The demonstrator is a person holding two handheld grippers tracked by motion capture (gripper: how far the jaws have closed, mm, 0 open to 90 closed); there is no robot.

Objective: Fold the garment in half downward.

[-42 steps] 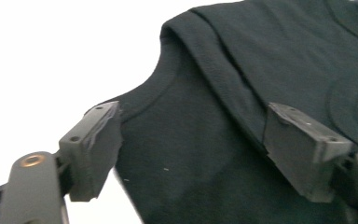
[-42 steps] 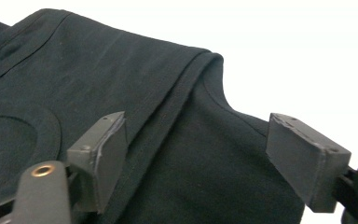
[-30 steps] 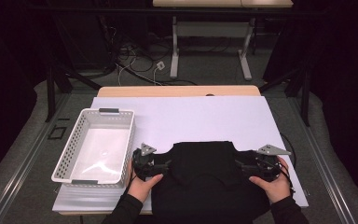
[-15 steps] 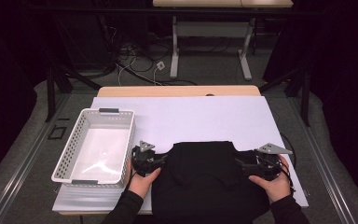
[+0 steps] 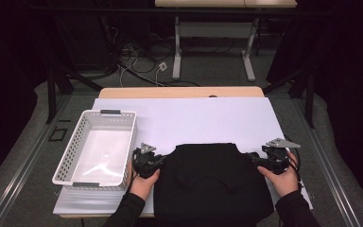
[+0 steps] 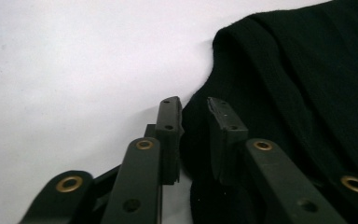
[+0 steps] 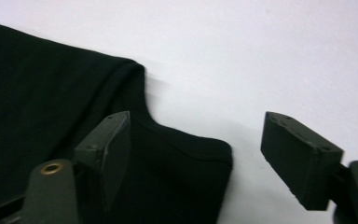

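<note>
Lying flat at the near edge of the white table cover [image 5: 208,118], the black garment [image 5: 212,184] spreads between the person's two hands. The left gripper [image 5: 157,161] sits at the garment's left edge, just beside the white perforated basket [image 5: 75,146], which stands on the left side of the table. In the left gripper view, its jaws have just been closing and now stand nearly together with a fold of the garment's [image 6: 307,84] edge between them; the pads [image 6: 170,126] look pressed on the cloth, though the dark fabric makes the contact itself hard to read. The white cover [image 6: 74,70] lies bare beside the fold.

The right gripper [image 5: 257,160] rests at the garment's right edge, with its grey three-cornered plate on top. In the right gripper view, its jaws have just been narrowing but are wide apart: one pad [image 7: 112,144] lies over the black cloth [image 7: 37,93], the other [image 7: 298,158] hangs above the white cover [image 7: 261,56], clear of the fabric. A corner of the garment's hem lies between them, not pinched.

Both of the person's hands grip the tools from the bottom of the high view, with dark sleeves reaching to the wrists.
</note>
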